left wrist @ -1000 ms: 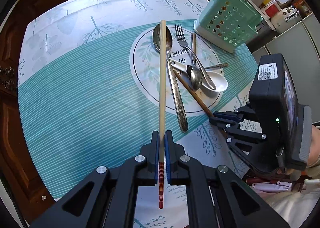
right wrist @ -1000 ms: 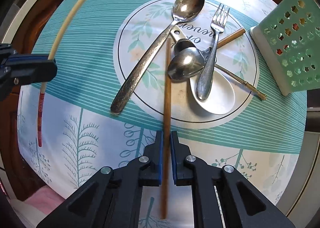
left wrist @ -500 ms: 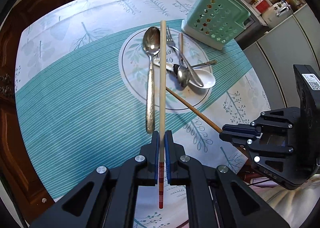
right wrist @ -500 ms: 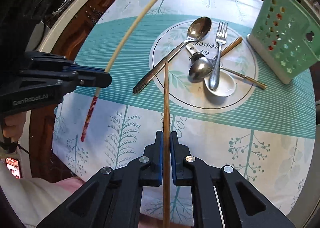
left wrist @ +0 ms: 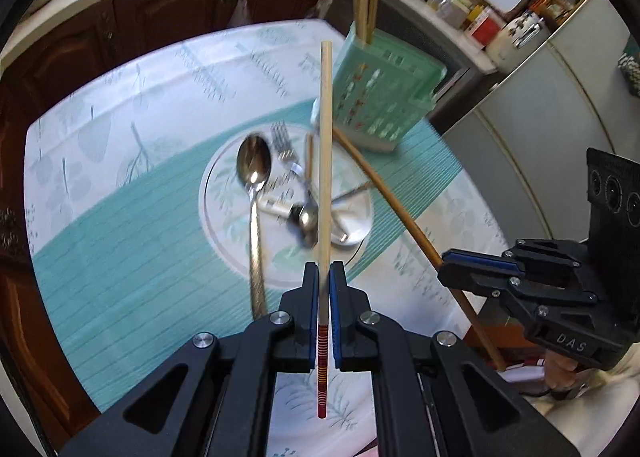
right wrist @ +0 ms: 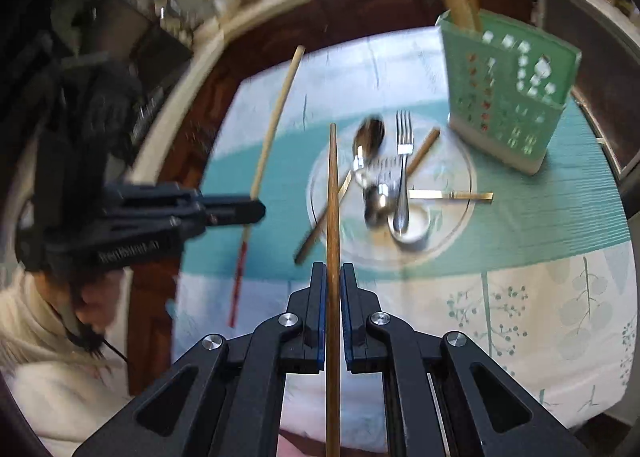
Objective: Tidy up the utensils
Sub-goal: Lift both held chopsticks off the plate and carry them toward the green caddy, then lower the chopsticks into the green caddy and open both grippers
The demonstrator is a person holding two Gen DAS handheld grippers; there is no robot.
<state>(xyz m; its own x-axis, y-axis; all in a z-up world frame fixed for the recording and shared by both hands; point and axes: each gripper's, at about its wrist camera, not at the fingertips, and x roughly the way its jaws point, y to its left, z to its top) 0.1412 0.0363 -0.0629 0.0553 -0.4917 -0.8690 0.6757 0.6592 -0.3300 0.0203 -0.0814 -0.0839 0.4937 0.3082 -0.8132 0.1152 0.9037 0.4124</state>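
Note:
My left gripper (left wrist: 324, 275) is shut on a pale chopstick with a red-striped end (left wrist: 325, 161), held above the table. My right gripper (right wrist: 333, 277) is shut on a brown chopstick (right wrist: 332, 193), also lifted clear of the table. Each gripper shows in the other's view: the right gripper (left wrist: 448, 261) at the right, the left gripper (right wrist: 256, 211) at the left. On the round plate-print mat (right wrist: 452, 225) lie a big spoon (left wrist: 253, 177), a fork (right wrist: 402, 161), a small spoon, a white ceramic spoon (right wrist: 412, 227), a brown chopstick (right wrist: 422, 149) and a gold-handled utensil (right wrist: 452, 195).
A green perforated utensil holder (left wrist: 380, 93) with several chopsticks standing in it stands behind the mat at the back right. The table carries a teal and white leaf-print cloth (left wrist: 120, 241). Dark wooden cabinets and a cluttered counter ring the table. A person's light sleeve (right wrist: 44, 357) is at the left.
Both grippers have risen with their chopsticks. The brown chopstick has left the plate mat and now hangs in the air. Both views now show more of the room, with the utensils smaller.

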